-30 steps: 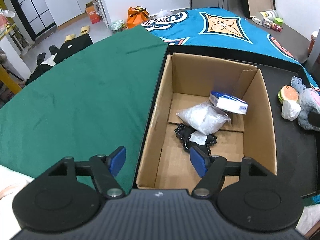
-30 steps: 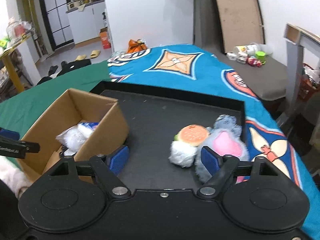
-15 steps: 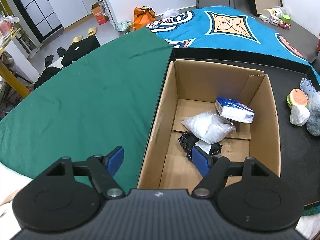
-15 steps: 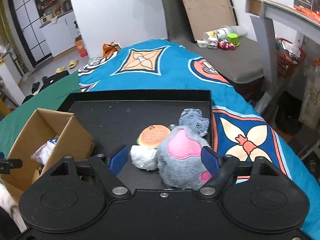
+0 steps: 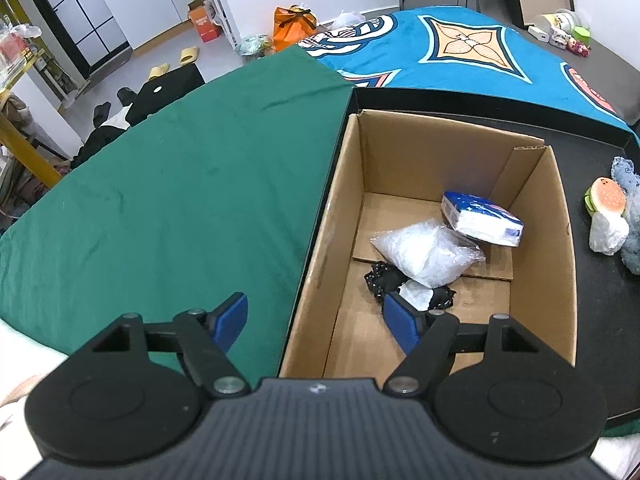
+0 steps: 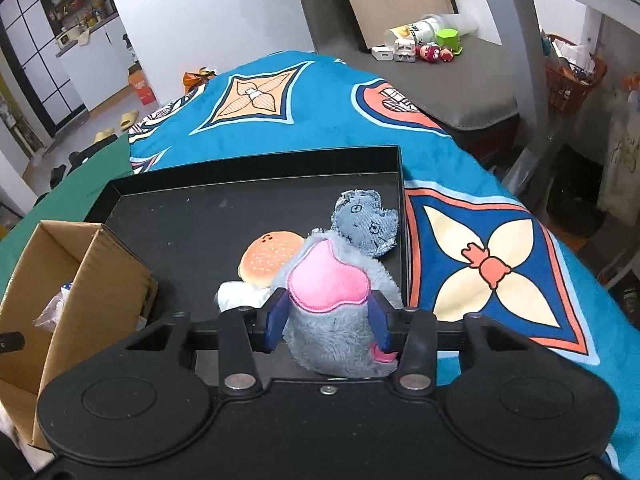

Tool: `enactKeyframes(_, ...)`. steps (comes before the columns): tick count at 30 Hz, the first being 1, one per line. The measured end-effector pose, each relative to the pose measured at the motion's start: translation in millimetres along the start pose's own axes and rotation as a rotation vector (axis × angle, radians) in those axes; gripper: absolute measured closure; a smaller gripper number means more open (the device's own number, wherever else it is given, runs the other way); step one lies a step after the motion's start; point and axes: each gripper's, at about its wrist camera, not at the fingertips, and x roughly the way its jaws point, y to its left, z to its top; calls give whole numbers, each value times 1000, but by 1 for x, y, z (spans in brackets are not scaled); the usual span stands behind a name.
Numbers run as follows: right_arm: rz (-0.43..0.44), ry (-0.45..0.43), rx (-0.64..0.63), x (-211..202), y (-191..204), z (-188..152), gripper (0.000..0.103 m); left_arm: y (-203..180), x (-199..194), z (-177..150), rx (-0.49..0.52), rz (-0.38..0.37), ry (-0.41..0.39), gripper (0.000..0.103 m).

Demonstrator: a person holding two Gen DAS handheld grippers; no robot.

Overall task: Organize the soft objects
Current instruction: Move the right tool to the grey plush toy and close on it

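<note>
Right tongs (image 6: pixel 328 318) closed on fuzzy grey plush toy w/ pink patch (image 6: pixel 334 304), on black tray (image 6: pixel 200 216). Burger-shaped plush (image 6: pixel 268 258) just left. Left tongs (image 5: pixel 316 322) wide open, empty, above open cardboard box (image 5: pixel 556 240); blue-white tissue pack (image 5: pixel 480 218) ahead inside.

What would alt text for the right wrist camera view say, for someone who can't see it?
The right gripper is shut on a grey plush toy with a pink patch, on a black tray. A burger toy and a white soft lump lie just left of it; an open cardboard box stands further left.
</note>
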Motion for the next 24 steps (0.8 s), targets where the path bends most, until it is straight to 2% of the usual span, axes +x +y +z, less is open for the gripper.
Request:
enactKeyframes(2,8,5,13,-1,-3,-1,63,0,1,0,-2,-4,2,29)
enactKeyframes(8,55,28,33,-9,-3,-7,78,1,0,-5,-1,-15,-1,29)
enactKeyframes(12,113,47,49,-13,0,-10,101,3,-2,-6,-5,-20,-4,29)
enactKeyframes(15,114,56,40,-14,4,-11,100,4,-4,-7,-3,-21,-8,29)
enactKeyframes(17,91,43,34,-15,5,-10,94,5,-4,-8,-2,-20,-9,29)
enactKeyframes(18,85,40,37,-16,4,-9,86,5,-4,-8,-4,-19,-9,29)
enactKeyframes(19,82,39,44,-15,3,-8,66,6,-4,-8,-7,-19,-9,29)
enactKeyframes(21,66,23,50,-16,1,-7,39,6,-3,-8,-9,-20,-7,29)
enactKeyframes(22,55,11,40,-16,1,-6,31,6,-2,-8,-10,-19,-5,29)
enactKeyframes(24,39,10,16,-11,2,-4,27,5,-1,-9,-10,-21,-1,29)
